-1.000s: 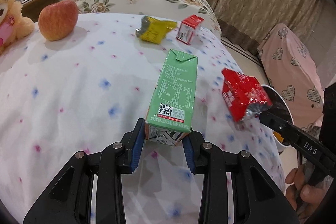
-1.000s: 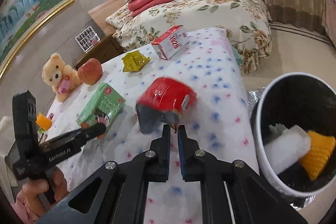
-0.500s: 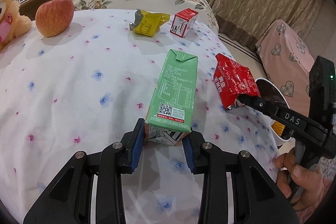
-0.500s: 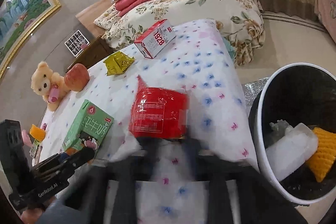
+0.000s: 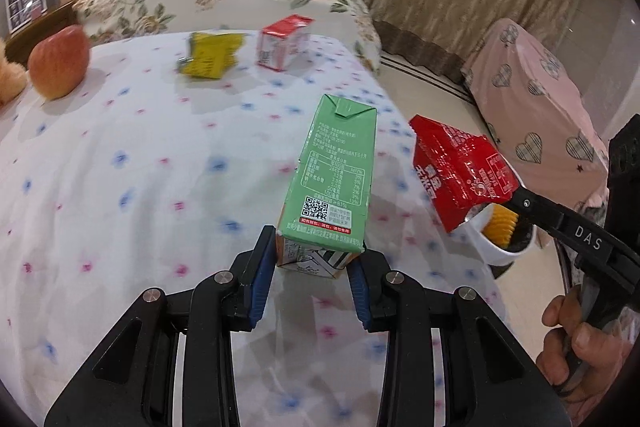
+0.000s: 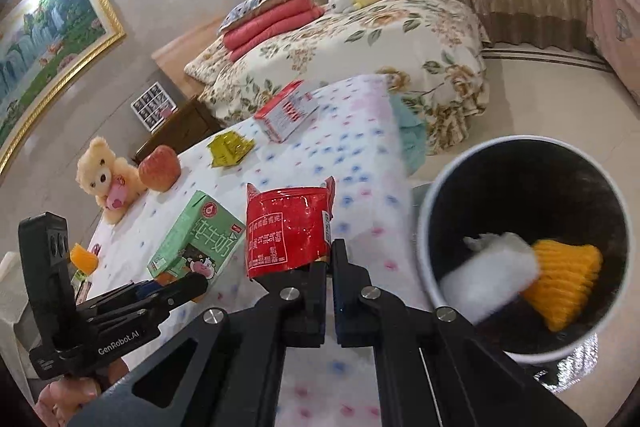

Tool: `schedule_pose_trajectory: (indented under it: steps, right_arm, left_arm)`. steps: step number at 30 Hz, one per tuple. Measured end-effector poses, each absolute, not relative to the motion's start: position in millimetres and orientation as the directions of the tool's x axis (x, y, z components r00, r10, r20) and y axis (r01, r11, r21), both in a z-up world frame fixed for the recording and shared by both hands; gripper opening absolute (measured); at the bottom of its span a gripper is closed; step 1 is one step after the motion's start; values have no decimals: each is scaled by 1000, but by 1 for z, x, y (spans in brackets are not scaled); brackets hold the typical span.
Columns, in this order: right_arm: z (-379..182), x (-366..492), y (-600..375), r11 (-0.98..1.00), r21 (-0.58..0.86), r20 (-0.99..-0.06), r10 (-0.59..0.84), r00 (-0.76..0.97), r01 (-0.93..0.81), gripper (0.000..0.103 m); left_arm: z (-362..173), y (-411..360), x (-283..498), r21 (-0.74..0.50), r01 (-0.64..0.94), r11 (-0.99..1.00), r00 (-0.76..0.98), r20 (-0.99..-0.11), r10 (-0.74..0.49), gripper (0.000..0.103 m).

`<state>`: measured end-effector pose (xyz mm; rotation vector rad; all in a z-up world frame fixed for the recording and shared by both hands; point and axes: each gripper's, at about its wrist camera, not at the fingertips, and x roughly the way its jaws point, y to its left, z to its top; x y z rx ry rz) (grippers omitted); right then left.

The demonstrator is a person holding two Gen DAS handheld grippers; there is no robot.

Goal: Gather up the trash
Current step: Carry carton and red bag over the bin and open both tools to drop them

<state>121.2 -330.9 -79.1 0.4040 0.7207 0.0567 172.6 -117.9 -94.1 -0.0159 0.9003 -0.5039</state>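
My left gripper [image 5: 311,269] is shut on the near end of a green milk carton [image 5: 334,175], which hangs over the flowered tablecloth [image 5: 120,167]. A shiny red snack bag [image 6: 286,231] is pinched at its lower edge by my right gripper [image 6: 330,263], which is shut on it and holds it above the table's right side. In the left wrist view the red bag [image 5: 460,169] hangs beside the carton, just over the bin [image 5: 496,247]. The black bin with a white rim [image 6: 520,247] stands on the floor to the right.
A yellow wrapper [image 5: 210,55] and a red-and-white box [image 5: 282,43] lie at the table's far end. An apple [image 5: 60,61] and a teddy bear [image 6: 106,177] sit at the left. The bin holds white and orange trash [image 6: 560,279]. A bed [image 6: 360,39] stands behind.
My right gripper has closed on the red bag and lifted it off the table toward the bin. My left gripper has carried the green carton rightward with it.
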Motion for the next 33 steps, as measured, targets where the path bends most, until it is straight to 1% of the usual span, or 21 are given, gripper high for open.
schedule_pose_trajectory:
  steps: [11, 33]
  right_arm:
    - [-76, 77, -385, 898, 387, -630, 93, 771, 208, 2]
    - [-87, 57, -436, 882, 370, -651, 21, 759, 293, 2]
  left_arm:
    - [-86, -181, 150, -180, 530, 828, 477, -745, -467, 33]
    - [-86, -266, 136, -123, 641, 758, 428, -762, -486, 33]
